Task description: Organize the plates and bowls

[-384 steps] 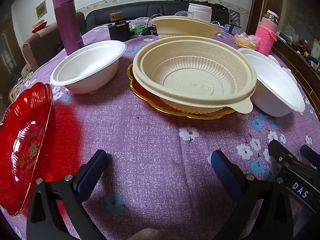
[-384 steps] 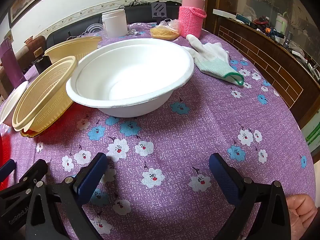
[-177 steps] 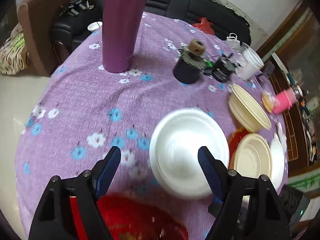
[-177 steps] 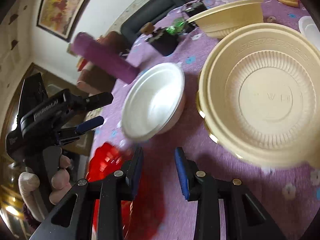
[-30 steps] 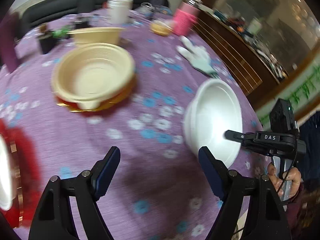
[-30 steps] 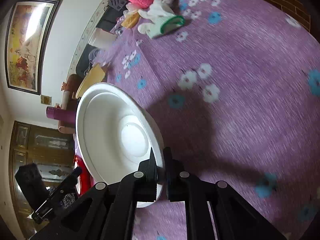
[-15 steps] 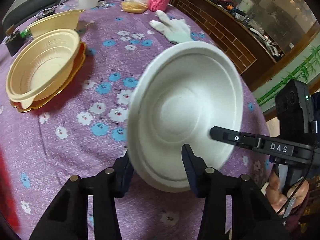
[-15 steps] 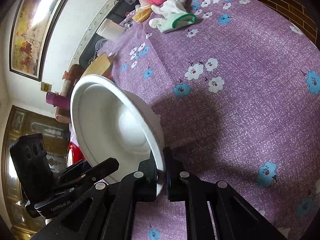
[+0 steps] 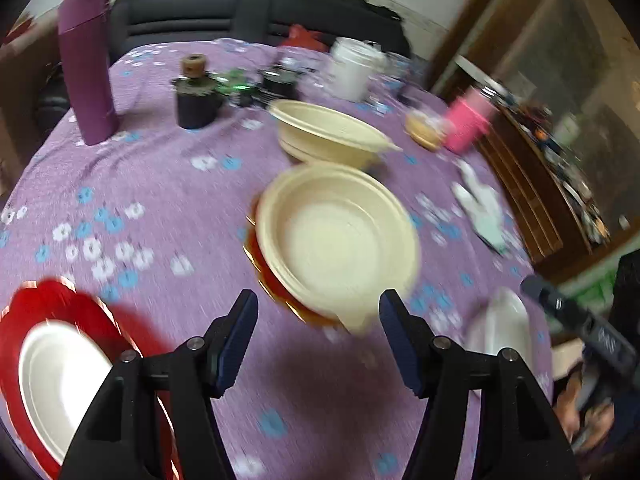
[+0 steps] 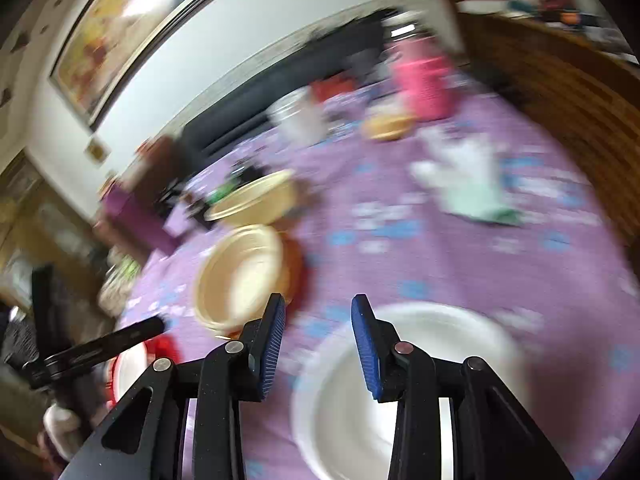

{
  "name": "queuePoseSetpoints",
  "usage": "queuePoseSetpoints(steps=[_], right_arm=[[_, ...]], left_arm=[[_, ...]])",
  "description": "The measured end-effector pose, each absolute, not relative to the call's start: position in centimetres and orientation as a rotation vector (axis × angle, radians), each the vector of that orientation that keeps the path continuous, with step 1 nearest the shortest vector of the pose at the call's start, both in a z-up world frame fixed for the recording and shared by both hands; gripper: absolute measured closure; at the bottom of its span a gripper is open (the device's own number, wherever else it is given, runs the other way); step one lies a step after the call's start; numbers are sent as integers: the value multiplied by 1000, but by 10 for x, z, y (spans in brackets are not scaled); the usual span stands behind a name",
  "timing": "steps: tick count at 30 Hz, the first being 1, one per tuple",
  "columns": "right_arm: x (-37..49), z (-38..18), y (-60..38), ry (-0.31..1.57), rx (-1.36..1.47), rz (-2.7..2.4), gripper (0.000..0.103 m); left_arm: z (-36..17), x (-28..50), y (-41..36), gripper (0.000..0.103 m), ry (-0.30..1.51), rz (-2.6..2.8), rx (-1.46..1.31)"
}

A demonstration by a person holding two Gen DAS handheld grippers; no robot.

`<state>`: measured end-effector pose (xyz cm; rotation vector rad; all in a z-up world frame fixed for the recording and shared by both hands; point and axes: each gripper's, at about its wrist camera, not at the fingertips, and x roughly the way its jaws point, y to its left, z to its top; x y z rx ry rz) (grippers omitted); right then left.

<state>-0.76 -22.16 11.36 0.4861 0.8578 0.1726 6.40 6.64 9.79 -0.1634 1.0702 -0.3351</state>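
Observation:
My left gripper (image 9: 318, 340) is open and empty above the purple cloth, just short of a cream bowl (image 9: 340, 240) that sits on a red and gold plate (image 9: 266, 276). A second cream bowl (image 9: 328, 136) lies behind it. At the lower left a white bowl (image 9: 56, 376) sits in a red plate (image 9: 24, 312). My right gripper (image 10: 318, 344) is open and empty above the near rim of another white bowl (image 10: 404, 384) on the table; that bowl also shows in the left wrist view (image 9: 502, 332). Both views are blurred.
A purple flask (image 9: 86, 60) stands at the far left. A dark jar (image 9: 196, 100), a white tub (image 9: 352, 68), a pink-sleeved bottle (image 9: 466, 122) and a white glove (image 9: 482, 208) lie around the far and right side. A wooden cabinet (image 9: 532, 184) borders the right.
The right gripper has let go of the white bowl, which now rests on the table. The left gripper has opened wide and swung away from that bowl toward the cream bowl.

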Motion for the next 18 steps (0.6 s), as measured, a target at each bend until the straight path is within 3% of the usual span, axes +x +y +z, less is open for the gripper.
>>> queuePoseSetpoints(steps=[8, 9, 10, 11, 18], right_arm=[[93, 63, -154, 1047, 388, 163, 66], [98, 56, -152, 1055, 388, 155, 73], [103, 51, -149, 1060, 393, 158, 90], [98, 48, -147, 1060, 395, 169, 90], [88, 88, -110, 958, 314, 233, 90]], left_arm=[[52, 119, 58, 41, 1210, -306, -196], [51, 120, 56, 41, 1215, -304, -186], [50, 121, 55, 42, 1213, -302, -177], [52, 120, 54, 47, 1205, -321, -178], [97, 110, 97, 47, 1102, -305, -215]])
